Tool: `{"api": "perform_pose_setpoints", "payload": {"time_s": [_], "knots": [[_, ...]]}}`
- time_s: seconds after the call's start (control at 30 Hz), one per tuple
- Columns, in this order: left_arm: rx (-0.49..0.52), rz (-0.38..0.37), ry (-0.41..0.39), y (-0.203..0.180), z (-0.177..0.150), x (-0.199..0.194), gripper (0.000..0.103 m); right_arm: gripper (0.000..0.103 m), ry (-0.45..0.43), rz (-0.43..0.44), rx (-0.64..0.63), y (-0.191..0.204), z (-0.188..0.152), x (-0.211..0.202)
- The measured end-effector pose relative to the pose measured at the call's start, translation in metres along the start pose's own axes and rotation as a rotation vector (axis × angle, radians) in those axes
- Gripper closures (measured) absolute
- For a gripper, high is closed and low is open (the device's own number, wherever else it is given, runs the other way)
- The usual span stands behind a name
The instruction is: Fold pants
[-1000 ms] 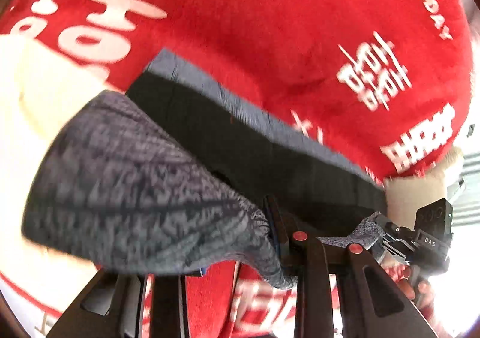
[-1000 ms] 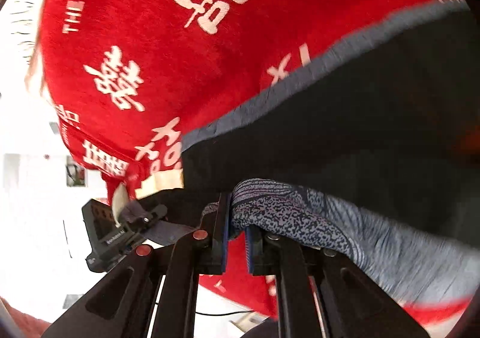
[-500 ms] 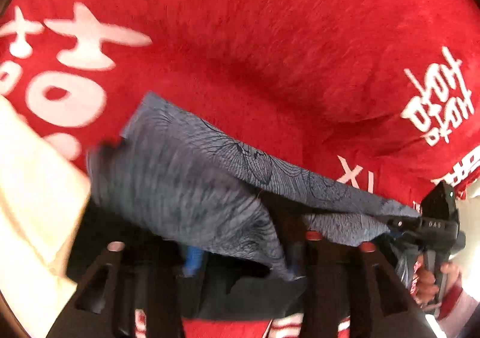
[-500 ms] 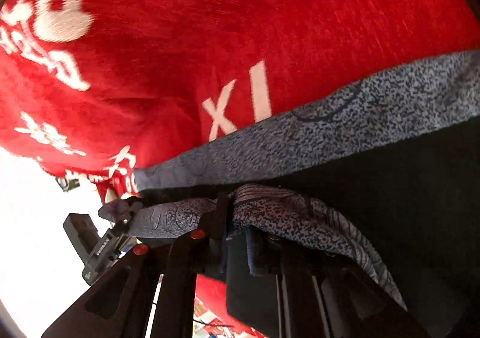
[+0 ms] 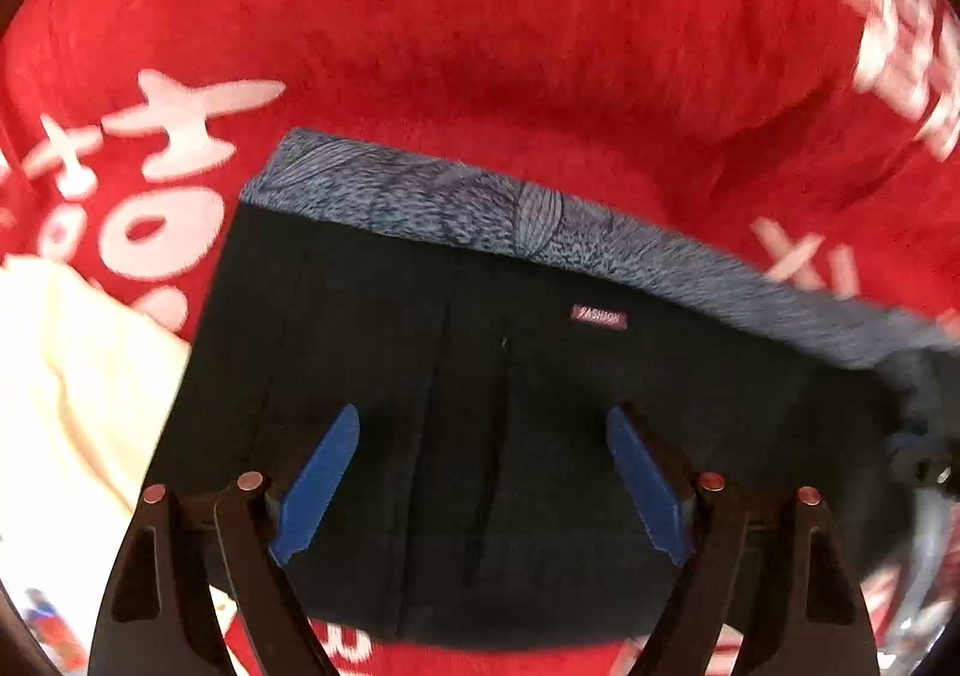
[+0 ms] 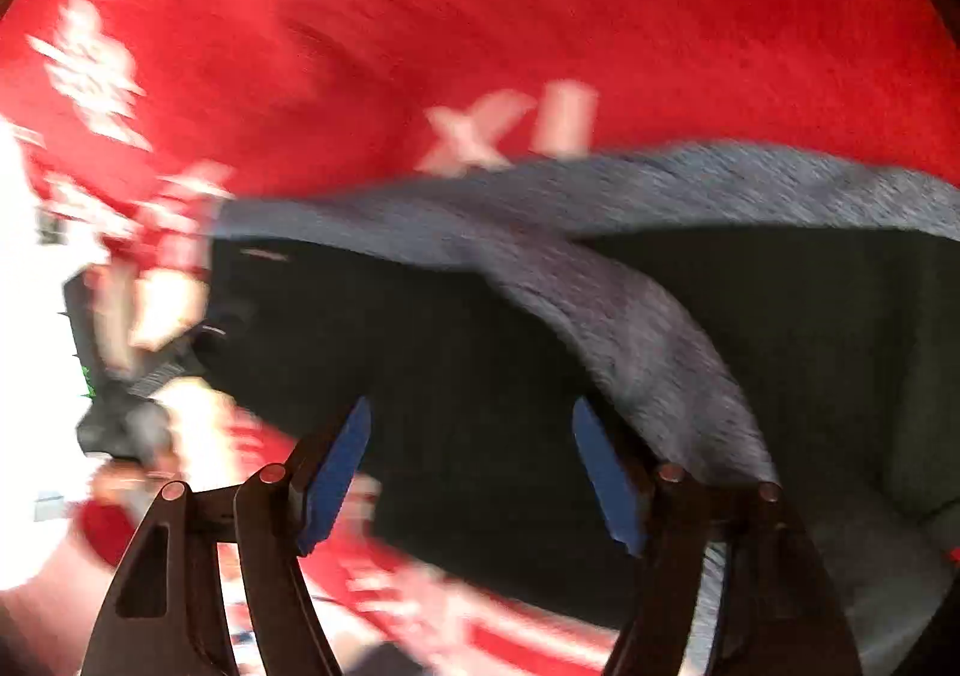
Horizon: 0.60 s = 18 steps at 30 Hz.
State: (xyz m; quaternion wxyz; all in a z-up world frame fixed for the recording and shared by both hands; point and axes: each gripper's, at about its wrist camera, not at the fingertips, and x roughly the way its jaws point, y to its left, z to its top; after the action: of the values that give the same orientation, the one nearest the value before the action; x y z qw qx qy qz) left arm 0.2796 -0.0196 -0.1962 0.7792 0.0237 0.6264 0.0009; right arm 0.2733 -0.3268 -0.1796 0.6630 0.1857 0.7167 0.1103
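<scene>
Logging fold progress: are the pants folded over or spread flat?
Folded: the pants lie as a compact black block on the red blanket, patterned edge along the top.

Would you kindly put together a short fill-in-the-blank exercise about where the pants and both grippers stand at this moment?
1. The pants lie on a blanket whose main colour is ____.
2. The small label on the black fabric reads ____.
3. The left gripper has just been opening, and between its blue pads it holds ____.
4. The patterned grey fabric drapes beside the right gripper, whose jaws stand ____.

Missing words: red; FASHION; nothing; open
</scene>
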Motion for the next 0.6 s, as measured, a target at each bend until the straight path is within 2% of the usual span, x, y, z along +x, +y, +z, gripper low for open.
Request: {"api": "perform_pose_setpoints", "payload": {"time_s": [0.03, 0.1, 0.2, 0.3, 0.43, 0.6], "knots": [[0.023, 0.012, -0.005, -0.007, -0.001, -0.002, 0.017, 0.042, -0.025, 0.006, 0.004, -0.004, 0.001, -0.002], [0.039, -0.030, 0.012, -0.015, -0.007, -0.011, 0.017, 0.042, -0.084, 0.064, 0.044, -0.011, 0.000, -0.021], [0.044, -0.046, 0.037, -0.031, -0.023, -0.030, 0.017, 0.038, -0.142, 0.129, 0.062, -0.017, -0.010, -0.049], [0.059, -0.087, 0.048, -0.059, -0.043, -0.051, 0.017, 0.033, -0.193, 0.127, 0.048, -0.032, -0.038, -0.079], [0.105, -0.192, 0.094, -0.117, -0.075, -0.068, 0.017, 0.032, -0.229, 0.077, 0.086, -0.062, -0.092, -0.104], [0.207, -0.322, 0.157, -0.196, -0.114, -0.079, 0.017, 0.032, -0.259, 0.010, 0.258, -0.108, -0.186, -0.123]]}}
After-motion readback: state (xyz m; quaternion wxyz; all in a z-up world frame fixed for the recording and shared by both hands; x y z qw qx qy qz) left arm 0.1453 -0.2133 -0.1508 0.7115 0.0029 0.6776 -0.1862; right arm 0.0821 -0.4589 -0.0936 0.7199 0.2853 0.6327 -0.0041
